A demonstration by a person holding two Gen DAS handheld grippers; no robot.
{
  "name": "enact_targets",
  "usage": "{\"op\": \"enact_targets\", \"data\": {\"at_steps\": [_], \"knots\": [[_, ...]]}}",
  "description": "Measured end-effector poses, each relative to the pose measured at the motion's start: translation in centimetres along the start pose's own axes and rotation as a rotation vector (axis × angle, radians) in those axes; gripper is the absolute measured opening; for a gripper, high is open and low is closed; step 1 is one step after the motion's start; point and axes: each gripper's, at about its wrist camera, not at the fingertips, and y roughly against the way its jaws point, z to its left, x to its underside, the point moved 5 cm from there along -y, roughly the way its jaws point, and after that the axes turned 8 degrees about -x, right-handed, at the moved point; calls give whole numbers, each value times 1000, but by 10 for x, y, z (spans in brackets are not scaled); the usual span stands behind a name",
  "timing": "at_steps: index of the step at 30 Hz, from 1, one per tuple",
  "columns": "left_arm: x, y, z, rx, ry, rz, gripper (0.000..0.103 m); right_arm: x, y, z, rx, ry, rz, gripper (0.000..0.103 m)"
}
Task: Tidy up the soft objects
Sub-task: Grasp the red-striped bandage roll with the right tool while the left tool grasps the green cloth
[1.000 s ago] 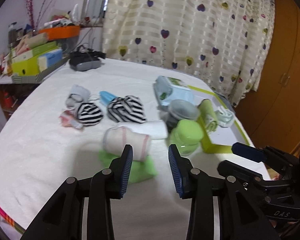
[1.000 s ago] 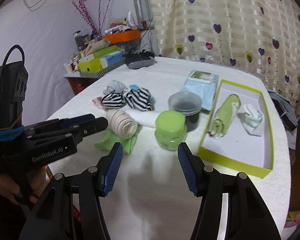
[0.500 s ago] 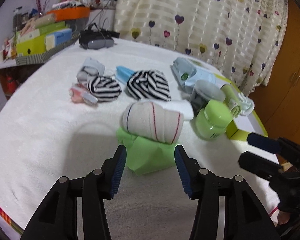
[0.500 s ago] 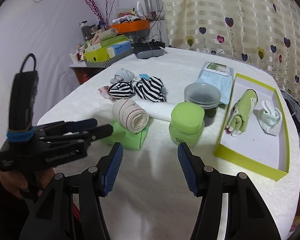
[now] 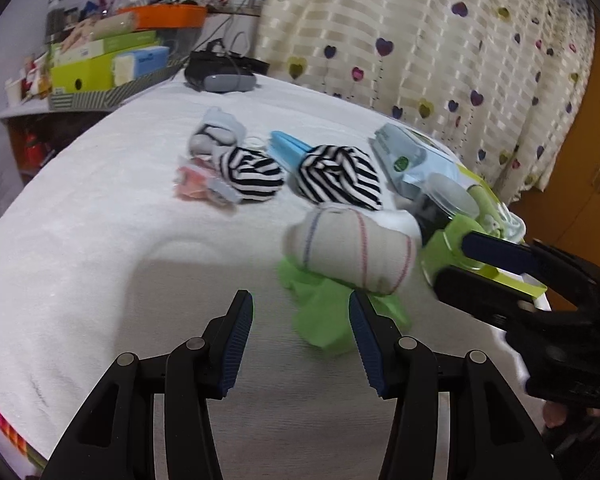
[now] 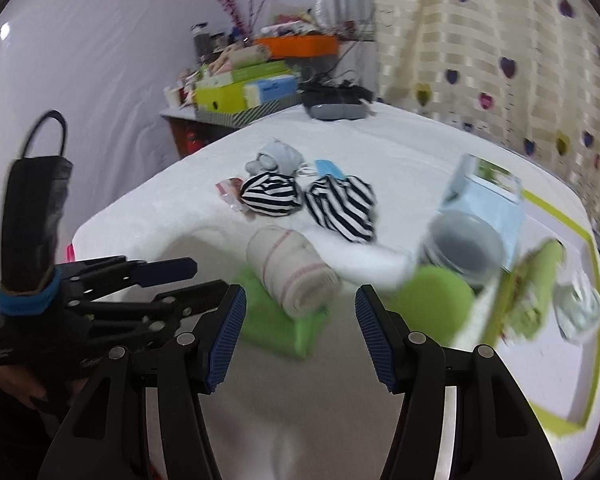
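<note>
Left wrist view, blurred, open left hand-held gripper (image 5: 300, 338), beige rolled sock (image 5: 352, 250), green cloth (image 5: 324, 312)

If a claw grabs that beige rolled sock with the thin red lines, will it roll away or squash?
The beige rolled sock looks like soft knit, so it will probably squash and feel light. Its cylinder shape could roll if nudged, though the crumpled green cloth it rests on should damp that.

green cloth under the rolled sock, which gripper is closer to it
Left. The left gripper is open right at the green cloth's near edge; the right gripper is open and short of it.
</note>
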Motion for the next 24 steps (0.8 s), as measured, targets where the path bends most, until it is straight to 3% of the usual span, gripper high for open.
{"op": "enact_targets", "data": {"at_steps": [7, 17, 19, 24], "knots": [[0, -5, 16, -5, 23, 10, 49, -7, -42, -2, -5, 56, 84, 58], [1, -7, 24, 14, 41, 11, 49, -8, -64, 2, 31, 152, 161, 55], [1, -6, 23, 21, 40, 11, 49, -8, -62, 3, 23, 147, 159, 48], [1, -7, 15, 41, 24, 12, 49, -15, -33, 3, 21, 118, 74, 47]]}}
